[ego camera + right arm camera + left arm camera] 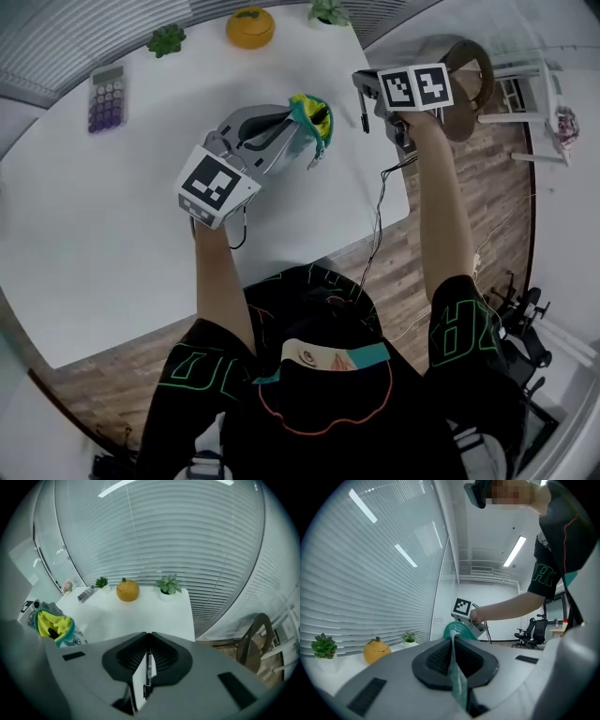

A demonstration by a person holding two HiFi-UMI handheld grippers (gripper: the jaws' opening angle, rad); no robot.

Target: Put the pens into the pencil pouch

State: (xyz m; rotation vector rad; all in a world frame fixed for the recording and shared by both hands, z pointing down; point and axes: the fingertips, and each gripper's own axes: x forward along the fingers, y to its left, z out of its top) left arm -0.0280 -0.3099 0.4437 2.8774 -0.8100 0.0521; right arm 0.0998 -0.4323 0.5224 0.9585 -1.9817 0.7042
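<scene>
The pencil pouch [310, 116], teal outside with a yellow lining, is held up over the white table [112, 244] with its mouth open. My left gripper [292, 127] is shut on the pouch's edge; a strip of teal fabric [455, 670] runs between its closed jaws. In the right gripper view the pouch [54, 628] shows at the left. My right gripper [373, 97] hovers past the table's right edge, to the right of the pouch, pointing steeply down. It is shut on a thin black pen [146, 670] with a white label; the pen [362, 111] hangs below it.
A purple calculator [106, 97], an orange pumpkin-shaped pot [250, 26] and two small plants [166, 39] [328, 11] stand along the table's far side. A brown chair [469, 84] stands off the table's right corner, over wooden floor.
</scene>
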